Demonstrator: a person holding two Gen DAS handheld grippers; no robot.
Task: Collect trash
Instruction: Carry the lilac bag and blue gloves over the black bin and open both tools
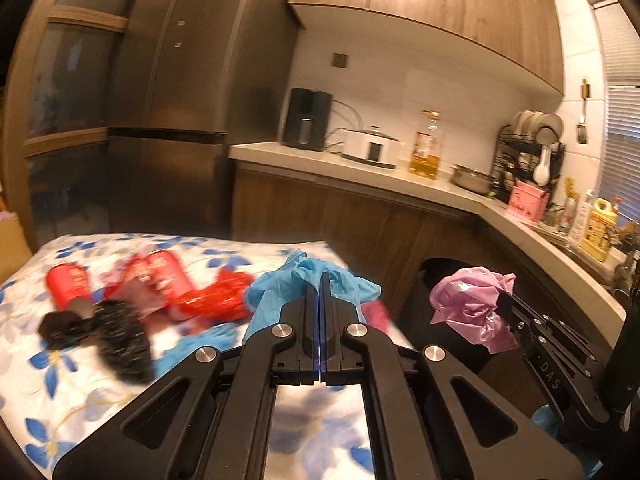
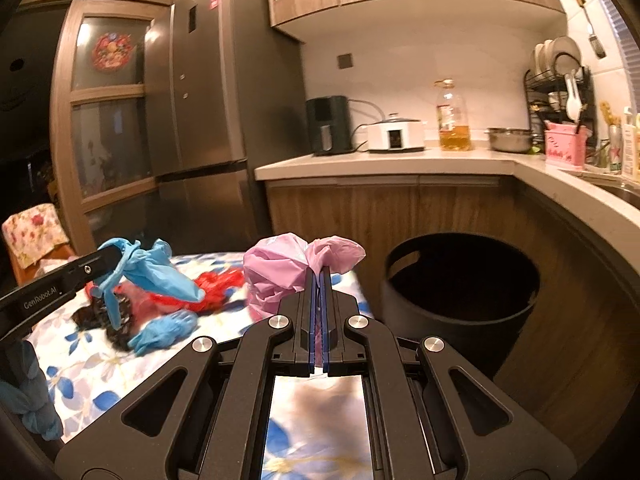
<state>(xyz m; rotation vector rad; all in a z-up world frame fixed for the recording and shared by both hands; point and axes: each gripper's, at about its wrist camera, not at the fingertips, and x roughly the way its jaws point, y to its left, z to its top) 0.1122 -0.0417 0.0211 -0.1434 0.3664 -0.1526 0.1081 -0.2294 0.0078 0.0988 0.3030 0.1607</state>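
Left tool (image 1: 322, 280) clamping blue glove (image 1: 312, 280) above desk (image 1: 60, 380); right tool (image 2: 319, 276) clamping pink bag (image 2: 280, 270) beside black bin (image 2: 460, 280).

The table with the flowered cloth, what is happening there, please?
A person is clearing trash with two handheld grippers. The left gripper is shut on a crumpled blue disposable glove; the right gripper is shut on a crumpled pink plastic bag. Both are lifted above the floral tablecloth, beside a round black bin. Red cans, red wrapping, another blue glove and a dark fuzzy item lie on the cloth.
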